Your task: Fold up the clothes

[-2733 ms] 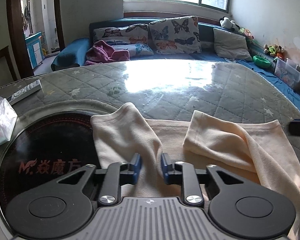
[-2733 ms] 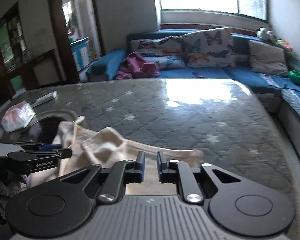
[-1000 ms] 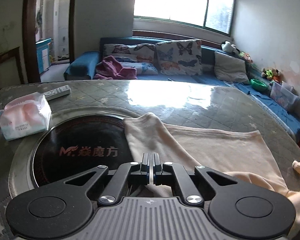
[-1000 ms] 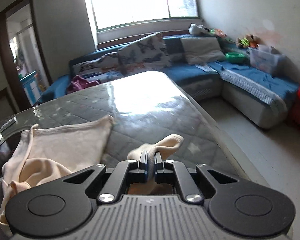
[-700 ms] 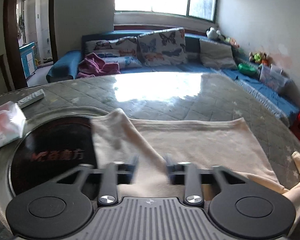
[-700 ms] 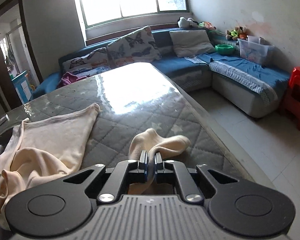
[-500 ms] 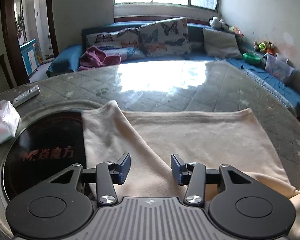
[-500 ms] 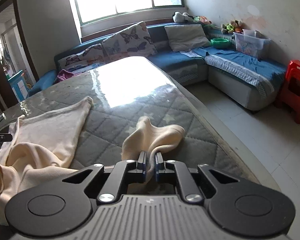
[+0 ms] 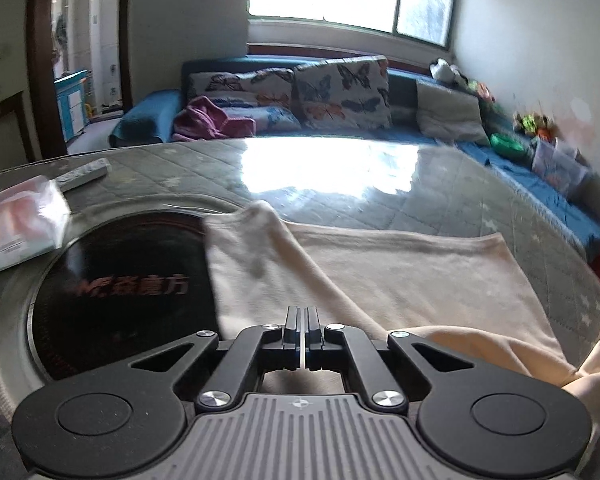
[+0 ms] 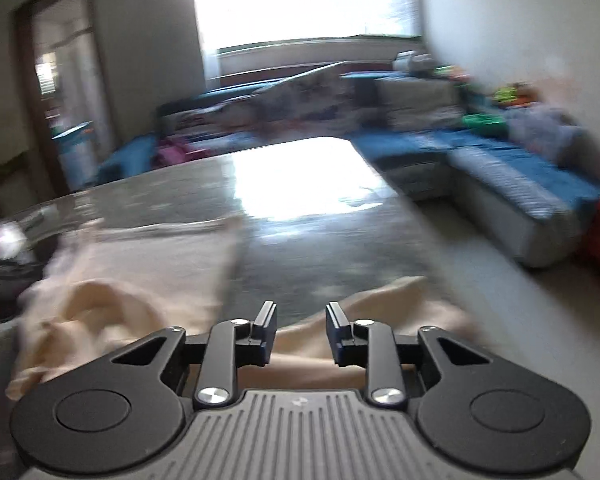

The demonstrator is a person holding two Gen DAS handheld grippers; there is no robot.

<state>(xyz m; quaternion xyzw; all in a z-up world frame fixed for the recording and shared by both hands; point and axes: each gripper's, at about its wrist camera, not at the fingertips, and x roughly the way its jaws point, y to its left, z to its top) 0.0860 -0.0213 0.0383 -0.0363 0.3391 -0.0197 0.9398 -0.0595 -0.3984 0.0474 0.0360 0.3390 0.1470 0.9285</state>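
Since half a second back: left claw [image 9: 303, 338] went from spread to fingers together, nothing seen between them; right claw [image 10: 301, 330] went from pinched on a sleeve end to fingers apart, cloth released.

Landmark: round black cooktop [image 9: 112, 280] set in the table [image 9: 380, 196].
- Tissue pack [image 9: 18, 224] left of cooktop.
- Cream garment [image 9: 380, 276] lies from cooktop's right rim rightward, long axis left-right across the table.
- Left claw sits over its near-left edge, beside cooktop.
- Dropped sleeve [image 10: 400, 300] farthest from cooktop, just ahead of right claw. Judgement: right side nearer for the sleeve fold.
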